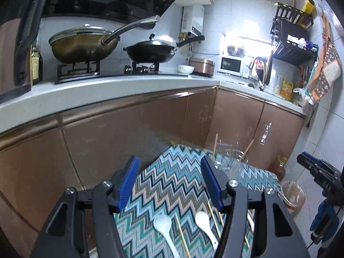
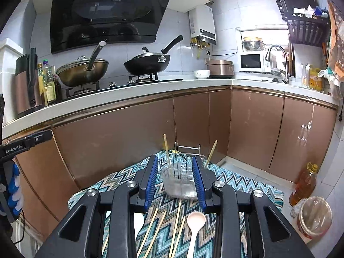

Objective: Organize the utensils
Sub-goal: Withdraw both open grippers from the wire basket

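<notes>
A small table with a zigzag cloth (image 1: 172, 185) carries the utensils. In the left wrist view two white spoons (image 1: 162, 224) (image 1: 203, 220) and loose wooden chopsticks (image 1: 181, 234) lie on it. A clear utensil holder (image 1: 230, 161) at the far end holds two upright chopsticks (image 1: 215, 145). My left gripper (image 1: 169, 182) is open and empty above the cloth. In the right wrist view a pink spoon (image 2: 194, 223) and several chopsticks (image 2: 150, 230) lie near me, with the holder (image 2: 180, 180) beyond. My right gripper (image 2: 175, 180) is open and empty, its fingers either side of the holder in view.
Brown cabinet doors (image 2: 129, 133) and a white counter (image 2: 129, 94) with two woks (image 2: 148, 63) stand behind the table. An oil bottle (image 2: 303, 185) and a bin (image 2: 315, 217) sit on the floor at the right. The right gripper (image 1: 318, 172) shows at the left view's right edge.
</notes>
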A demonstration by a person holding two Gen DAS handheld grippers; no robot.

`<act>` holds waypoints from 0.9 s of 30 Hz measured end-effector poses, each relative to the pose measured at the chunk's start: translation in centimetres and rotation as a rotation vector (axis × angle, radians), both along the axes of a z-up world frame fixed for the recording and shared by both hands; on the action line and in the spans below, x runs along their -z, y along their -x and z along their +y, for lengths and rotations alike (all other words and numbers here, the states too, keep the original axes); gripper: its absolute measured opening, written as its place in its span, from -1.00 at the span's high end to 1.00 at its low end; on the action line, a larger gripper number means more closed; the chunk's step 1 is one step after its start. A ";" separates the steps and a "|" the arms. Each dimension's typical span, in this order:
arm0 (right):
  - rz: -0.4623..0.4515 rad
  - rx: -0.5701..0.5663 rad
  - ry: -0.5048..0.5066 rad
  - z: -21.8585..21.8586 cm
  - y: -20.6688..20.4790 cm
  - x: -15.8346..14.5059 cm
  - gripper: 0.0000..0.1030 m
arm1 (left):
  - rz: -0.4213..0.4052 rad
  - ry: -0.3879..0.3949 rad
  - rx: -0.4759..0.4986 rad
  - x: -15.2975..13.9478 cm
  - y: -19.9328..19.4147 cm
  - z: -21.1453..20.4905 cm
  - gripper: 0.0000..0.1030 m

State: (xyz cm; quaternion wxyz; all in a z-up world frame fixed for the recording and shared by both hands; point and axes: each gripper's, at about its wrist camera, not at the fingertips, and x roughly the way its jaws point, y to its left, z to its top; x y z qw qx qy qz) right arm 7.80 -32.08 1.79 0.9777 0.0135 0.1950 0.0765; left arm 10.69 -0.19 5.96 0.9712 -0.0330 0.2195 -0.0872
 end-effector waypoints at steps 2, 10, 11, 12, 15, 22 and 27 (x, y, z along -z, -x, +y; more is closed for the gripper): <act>0.006 -0.002 -0.003 0.1 1.0 0.0 0.37 | 0.021 0.007 0.002 0.2 0.9 0.8 -0.12; 0.048 -0.011 0.007 0.8 4.0 0.4 0.37 | 0.067 0.035 0.010 1.5 3.3 2.6 -0.12; 0.056 -0.013 0.009 0.9 4.3 0.5 0.37 | 0.071 0.034 0.011 1.6 3.4 2.7 -0.12; 0.060 -0.014 0.010 1.0 4.6 0.6 0.37 | 0.077 0.032 0.015 1.8 3.7 2.8 -0.12; 0.078 -0.013 0.011 1.0 5.2 1.0 0.37 | 0.090 0.029 0.022 2.2 4.3 3.1 -0.12; 0.105 -0.020 0.008 1.2 5.9 1.5 0.37 | 0.117 0.032 0.040 2.9 5.2 3.4 -0.12; 0.128 -0.037 0.015 1.4 5.7 2.1 0.37 | 0.141 0.039 0.057 3.4 5.2 3.4 -0.12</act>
